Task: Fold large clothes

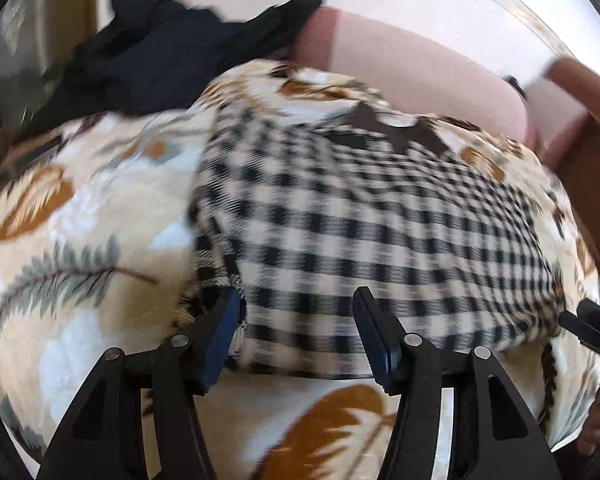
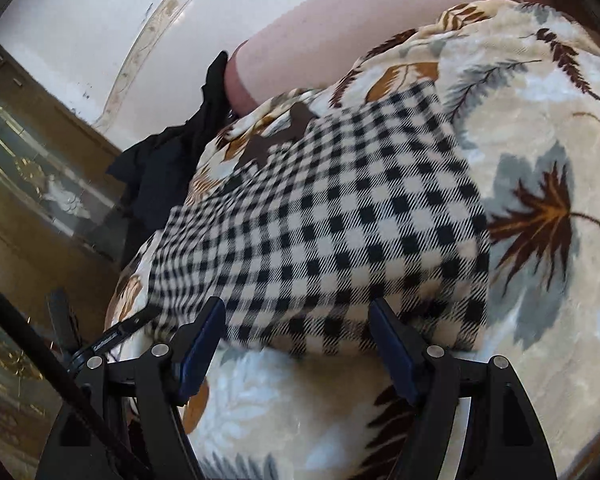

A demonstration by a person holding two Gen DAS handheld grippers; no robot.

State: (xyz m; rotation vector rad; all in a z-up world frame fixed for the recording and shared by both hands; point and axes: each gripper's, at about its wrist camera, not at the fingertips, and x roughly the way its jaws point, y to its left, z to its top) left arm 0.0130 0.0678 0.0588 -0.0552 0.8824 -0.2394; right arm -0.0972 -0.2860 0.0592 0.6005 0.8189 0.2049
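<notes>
A leaf-patterned blanket [image 1: 80, 208] is spread as the base surface. At its far edge a heap of dark clothing [image 1: 160, 56] is seen, with a pink pillow [image 1: 400, 64] beside it. The checked garment [image 1: 360, 220] is laid flat in the middle of the blanket, well short of the dark heap. The left gripper [image 1: 298, 300] is held at the garment's near hem, jaws parted, nothing pinched between them. The right gripper [image 2: 298, 312] is likewise poised over the near hem, jaws wide and empty.
</notes>
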